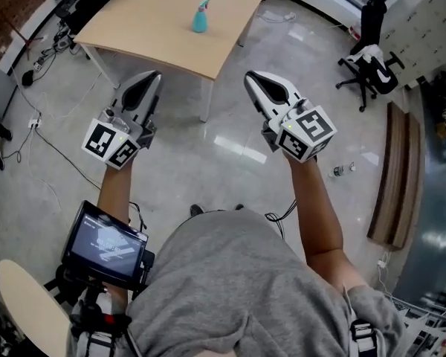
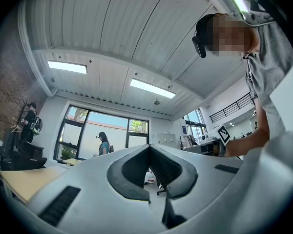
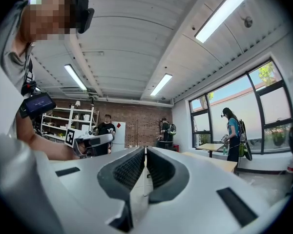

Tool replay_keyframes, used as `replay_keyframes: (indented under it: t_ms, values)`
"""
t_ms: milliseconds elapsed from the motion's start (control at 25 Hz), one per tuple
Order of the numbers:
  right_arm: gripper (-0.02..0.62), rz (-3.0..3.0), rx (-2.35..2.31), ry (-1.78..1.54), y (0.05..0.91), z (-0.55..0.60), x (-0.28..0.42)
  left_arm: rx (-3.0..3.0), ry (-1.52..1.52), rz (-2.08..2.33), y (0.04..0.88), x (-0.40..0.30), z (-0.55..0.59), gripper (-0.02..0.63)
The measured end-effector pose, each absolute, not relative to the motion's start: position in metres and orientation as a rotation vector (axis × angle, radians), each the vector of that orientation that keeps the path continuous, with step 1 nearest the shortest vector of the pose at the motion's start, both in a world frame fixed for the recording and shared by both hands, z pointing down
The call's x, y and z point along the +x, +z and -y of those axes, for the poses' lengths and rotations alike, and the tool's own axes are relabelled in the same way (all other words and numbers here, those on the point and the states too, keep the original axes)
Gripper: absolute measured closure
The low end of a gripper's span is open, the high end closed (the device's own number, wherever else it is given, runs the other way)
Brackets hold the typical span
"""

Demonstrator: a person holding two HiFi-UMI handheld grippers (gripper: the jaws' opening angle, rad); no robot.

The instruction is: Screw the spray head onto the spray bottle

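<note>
I read left claw [image 1: 153,76] and right claw [image 1: 250,77] both pressed together, empty; bottle [image 1: 201,17] upright on worktop [image 1: 149,32], well apart.

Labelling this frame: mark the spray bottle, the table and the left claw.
spray bottle [image 1: 200,22]: head view, its teal body.
table [image 1: 145,21]: head view, bare wooden top.
left claw [image 1: 153,79]: head view, its closed tips.

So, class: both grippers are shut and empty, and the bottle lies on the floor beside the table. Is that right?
Not quite. The bottle stands upright on the table, not on the floor; the head view shows it. The rest holds: the left gripper and the right gripper are both shut and empty.
</note>
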State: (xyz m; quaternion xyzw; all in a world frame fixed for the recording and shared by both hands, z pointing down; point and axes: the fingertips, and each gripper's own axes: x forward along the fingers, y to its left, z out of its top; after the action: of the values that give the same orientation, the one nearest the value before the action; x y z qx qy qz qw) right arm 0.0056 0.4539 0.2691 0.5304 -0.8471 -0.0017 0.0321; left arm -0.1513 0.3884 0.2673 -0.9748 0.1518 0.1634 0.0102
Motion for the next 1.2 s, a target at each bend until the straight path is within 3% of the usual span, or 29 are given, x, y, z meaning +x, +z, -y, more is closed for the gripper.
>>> replay_keyframes:
  t_ms: [320, 760, 1000, 1200]
  values:
    - [0.588, 2.602, 1.65, 0.015, 0.265, -0.458, 0.018, -3.068, 0.507, -0.458, 0.266, -0.138, -0.389, 0.601]
    - [0.588, 2.66, 1.584, 0.068, 0.289, -0.355, 0.062, -3.093, 0.45, -0.537, 0.291, -0.096, -0.3, 0.601]
    - [0.588, 2.72, 1.476, 0.145, 0.318, -0.238, 0.133, -3.109, 0.417, -0.618, 0.312, -0.015, -0.188, 0.601]
    - [0.588, 2.745, 1.403, 0.142, 0.317, -0.222, 0.131, -3.099, 0.405, -0.641, 0.31, -0.006, -0.183, 0.601]
